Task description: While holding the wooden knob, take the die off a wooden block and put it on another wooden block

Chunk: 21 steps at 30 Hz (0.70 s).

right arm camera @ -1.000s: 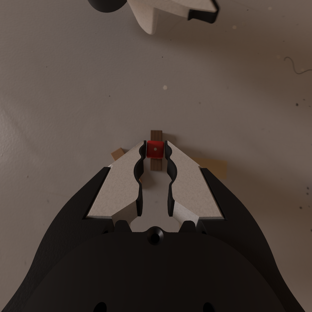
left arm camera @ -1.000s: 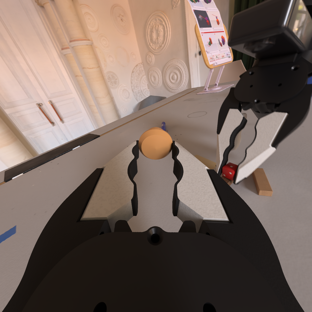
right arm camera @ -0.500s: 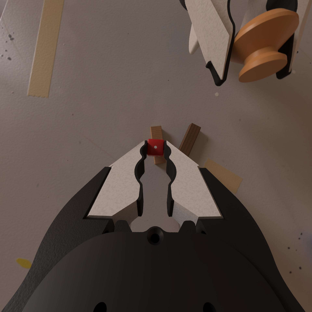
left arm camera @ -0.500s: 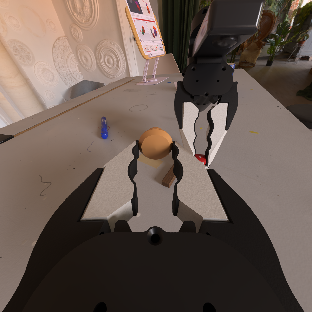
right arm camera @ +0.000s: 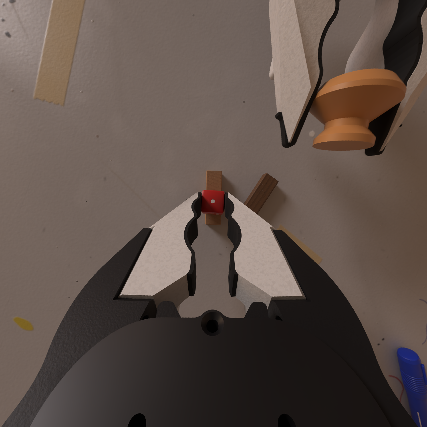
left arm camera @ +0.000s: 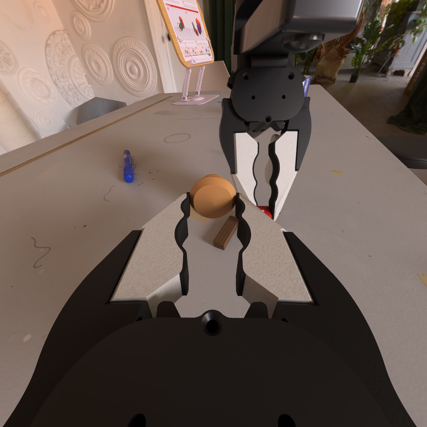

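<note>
From my left wrist camera, my left gripper [left arm camera: 212, 201] is clamped on the wooden knob [left arm camera: 212, 198], both fingertips pressed against its round head, held above the grey table [left arm camera: 92, 231]. Below and just past the knob a dark wooden block [left arm camera: 225, 235] lies flat on the table. Beyond it my right gripper [left arm camera: 265, 210] points straight down, its fingers narrowed around the red die [left arm camera: 264, 210], of which only a corner shows here. A blue marker [left arm camera: 127, 166] lies well off to the left, and a board on a stand [left arm camera: 189, 34] sits at the far edge of the table.

From my right wrist camera, looking down, my right gripper [right arm camera: 212, 203] has its fingertips closed on two opposite sides of the die [right arm camera: 212, 201], one-pip face towards the lens. The die is over the light wooden block [right arm camera: 213, 182], which runs lengthwise under it; I think it may be slightly lifted off the block, but from straight above I cannot be sure. The dark block [right arm camera: 261, 193] lies at an angle just to the right, beside the light one. At the upper right my left gripper [right arm camera: 330, 138] holds the knob [right arm camera: 351, 111] by its wide head, narrow base pointing out past the fingertips. A strip of tan tape [right arm camera: 57, 50] lies at upper left, and the marker [right arm camera: 413, 379] at the lower right edge.
</note>
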{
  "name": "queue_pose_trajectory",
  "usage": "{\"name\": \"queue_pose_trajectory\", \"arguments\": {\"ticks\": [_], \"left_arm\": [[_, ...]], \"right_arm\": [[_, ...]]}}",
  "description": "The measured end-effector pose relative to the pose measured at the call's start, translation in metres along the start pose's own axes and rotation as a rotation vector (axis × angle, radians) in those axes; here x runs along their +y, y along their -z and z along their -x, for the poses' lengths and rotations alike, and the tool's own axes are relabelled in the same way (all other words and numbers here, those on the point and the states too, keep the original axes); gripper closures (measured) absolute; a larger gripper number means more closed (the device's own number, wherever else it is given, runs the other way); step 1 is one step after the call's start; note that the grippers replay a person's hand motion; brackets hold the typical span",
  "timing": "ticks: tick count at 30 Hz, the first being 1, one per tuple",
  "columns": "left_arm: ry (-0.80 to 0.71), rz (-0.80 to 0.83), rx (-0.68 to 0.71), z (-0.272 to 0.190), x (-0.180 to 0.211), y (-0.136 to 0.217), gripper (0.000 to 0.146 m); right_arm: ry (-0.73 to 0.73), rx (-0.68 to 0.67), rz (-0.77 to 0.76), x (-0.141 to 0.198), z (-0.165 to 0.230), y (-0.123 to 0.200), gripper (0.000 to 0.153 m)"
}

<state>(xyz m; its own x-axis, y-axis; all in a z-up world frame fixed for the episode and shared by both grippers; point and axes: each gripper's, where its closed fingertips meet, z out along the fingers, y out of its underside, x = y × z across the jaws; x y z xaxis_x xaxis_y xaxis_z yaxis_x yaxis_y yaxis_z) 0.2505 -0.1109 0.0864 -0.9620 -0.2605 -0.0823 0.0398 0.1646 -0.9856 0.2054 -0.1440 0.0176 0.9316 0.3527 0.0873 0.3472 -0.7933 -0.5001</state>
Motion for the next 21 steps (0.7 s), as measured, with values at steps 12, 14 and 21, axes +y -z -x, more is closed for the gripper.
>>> {"name": "queue_pose_trajectory", "arguments": {"ticks": [12,14,21], "left_arm": [[0.000,0.045,0.062,-0.012,0.004,-0.004,0.107],[-0.008,0.060,0.077,-0.016,0.006,-0.005,0.107],[-0.058,0.126,0.106,-0.027,0.015,-0.011,0.107]], "right_arm": [[-0.093,0.046,-0.018,0.010,0.001,0.009,0.099],[-0.106,0.060,-0.038,0.011,0.001,0.009,0.099],[-0.147,0.120,-0.082,0.005,0.000,0.005,0.099]]}}
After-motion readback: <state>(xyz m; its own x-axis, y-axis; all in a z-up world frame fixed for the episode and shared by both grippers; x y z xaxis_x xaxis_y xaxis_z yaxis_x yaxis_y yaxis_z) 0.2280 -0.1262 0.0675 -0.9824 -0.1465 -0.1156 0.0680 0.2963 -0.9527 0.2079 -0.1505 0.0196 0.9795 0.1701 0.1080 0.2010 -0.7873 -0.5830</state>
